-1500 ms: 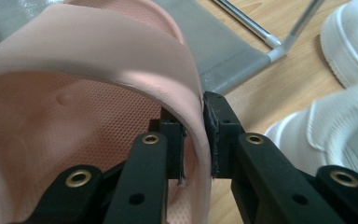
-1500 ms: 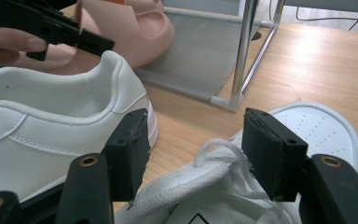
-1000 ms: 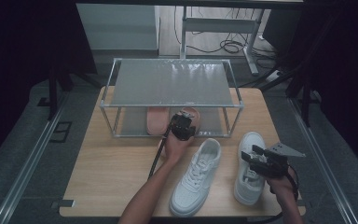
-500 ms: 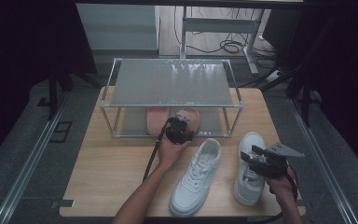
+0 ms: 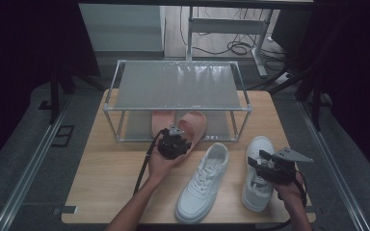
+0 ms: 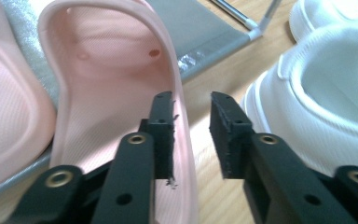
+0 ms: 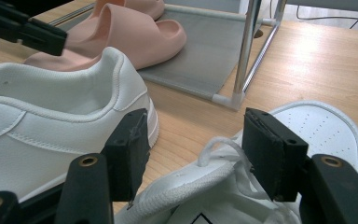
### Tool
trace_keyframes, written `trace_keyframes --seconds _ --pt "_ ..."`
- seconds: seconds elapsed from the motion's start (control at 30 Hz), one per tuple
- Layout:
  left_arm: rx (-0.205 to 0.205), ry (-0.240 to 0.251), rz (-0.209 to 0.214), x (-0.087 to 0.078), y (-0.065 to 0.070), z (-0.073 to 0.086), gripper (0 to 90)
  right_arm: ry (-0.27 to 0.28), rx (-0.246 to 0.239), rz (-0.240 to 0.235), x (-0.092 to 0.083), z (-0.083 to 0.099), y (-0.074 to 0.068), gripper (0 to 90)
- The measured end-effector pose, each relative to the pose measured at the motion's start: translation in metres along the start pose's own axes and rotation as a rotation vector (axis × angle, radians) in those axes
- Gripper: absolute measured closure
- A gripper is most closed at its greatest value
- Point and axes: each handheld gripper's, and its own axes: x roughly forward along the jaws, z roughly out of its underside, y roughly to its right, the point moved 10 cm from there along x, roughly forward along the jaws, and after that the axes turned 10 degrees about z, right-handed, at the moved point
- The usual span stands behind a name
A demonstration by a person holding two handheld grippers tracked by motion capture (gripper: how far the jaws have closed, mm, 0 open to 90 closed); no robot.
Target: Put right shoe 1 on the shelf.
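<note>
1. Rack (image 5: 176, 86) at the table's (image 5: 111, 192) far side: two pink slippers on its lower shelf (image 6: 205, 32), side by side; top shelf bare.
2. Right slipper (image 5: 192, 126) has its heel end sticking out over the shelf's front edge; left slipper (image 5: 161, 120) sits further in.
3. My left gripper (image 5: 173, 143) is at that heel, forearm coming in from the bottom edge, pointing toward the rack. In the left gripper view its jaws straddle the slipper's side wall (image 6: 179, 107): one pad inside the slipper, the other outside over the wood. Jaws have just been closing, but there's a gap at the outer pad, so not clamped.
4. My right gripper (image 5: 266, 166) hovers over the right sneaker (image 5: 256, 185), jaws apart, laces and collar (image 7: 214, 186) between them, nothing pinched.
5. Left sneaker (image 5: 203, 185) lies on the table between my two hands, toe toward me.
6. Count: 2 slippers, 2 white sneakers, 1 rack, 2 grippers.
</note>
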Motion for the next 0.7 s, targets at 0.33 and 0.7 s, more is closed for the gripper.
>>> trace_keyframes --seconds 0.33,0.7 --pt "0.033 -0.013 0.021 -0.031 -0.004 0.024 88.1 -0.003 -0.002 0.002 0.001 0.001 -0.001 41.8" --pt "0.074 -0.057 0.01 -0.05 -0.011 0.049 90.0 -0.005 -0.007 0.005 0.001 0.001 -0.002 41.5"
